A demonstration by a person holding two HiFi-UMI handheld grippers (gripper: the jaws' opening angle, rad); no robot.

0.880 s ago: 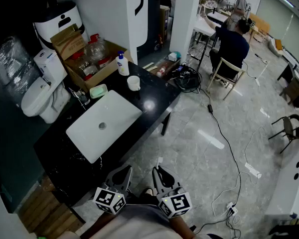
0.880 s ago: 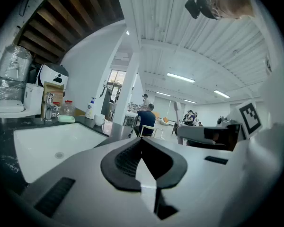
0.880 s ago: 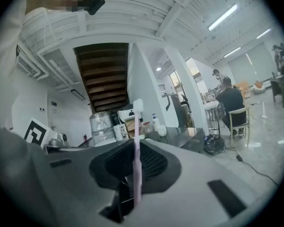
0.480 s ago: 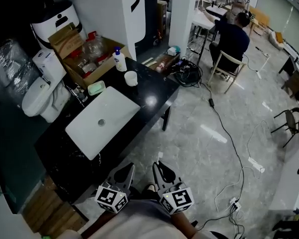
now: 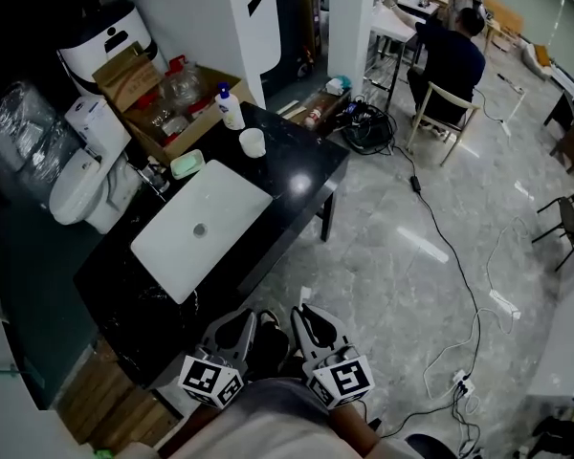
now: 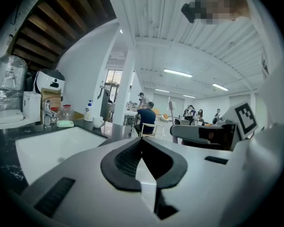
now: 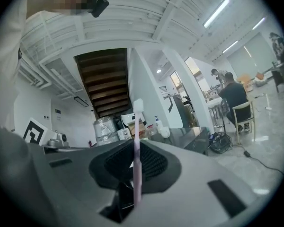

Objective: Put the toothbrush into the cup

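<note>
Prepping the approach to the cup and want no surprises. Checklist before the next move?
1. Toothbrush gripped: ok. The right gripper is shut on its handle, bristles up.
2. Left gripper free: ok, jaws together on nothing.
3. Cup upright: ok, it stands on the counter.
4. Cup empty inside: cannot tell.
5. Cup within reach: not ok. Both grippers are held close to the body, short of the counter's near end.
6. Room around the cup: ok. The soap bottle stands nearby, apart from it.
</note>
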